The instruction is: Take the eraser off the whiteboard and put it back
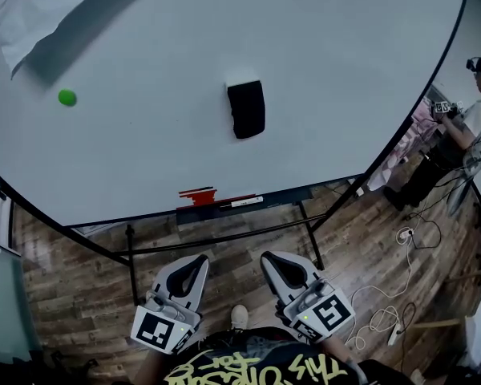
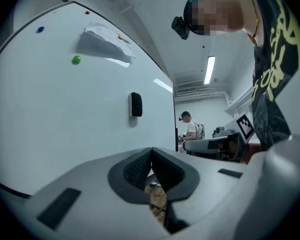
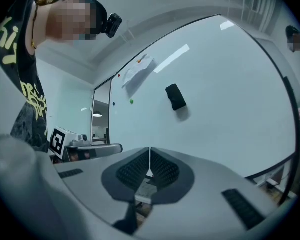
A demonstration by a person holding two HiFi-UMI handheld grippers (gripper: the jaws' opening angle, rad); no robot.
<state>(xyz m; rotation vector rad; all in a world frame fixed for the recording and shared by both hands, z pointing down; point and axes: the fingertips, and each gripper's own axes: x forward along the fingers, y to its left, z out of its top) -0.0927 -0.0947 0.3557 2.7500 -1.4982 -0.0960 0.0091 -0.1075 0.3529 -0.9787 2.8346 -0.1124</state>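
Observation:
A black eraser [image 1: 246,108] clings to the middle of the big whiteboard [image 1: 144,151]. It also shows as a small dark block [image 2: 136,104] in the left gripper view and as a tilted dark block [image 3: 175,97] in the right gripper view. Both grippers hang low in the head view, well short of the board. My left gripper [image 1: 199,261] is shut with nothing in it, pads pressed together [image 2: 151,159]. My right gripper [image 1: 270,261] is shut and empty too, its tips meeting [image 3: 150,157].
A green magnet [image 1: 66,98] and a pinned paper sheet [image 1: 40,6] sit at the board's upper left. The marker tray [image 1: 224,202] holds a red item and a marker. The board's stand legs [image 1: 309,231] rest on wood floor. Another person [image 1: 465,127] stands at right, with cables [image 1: 389,315] on the floor.

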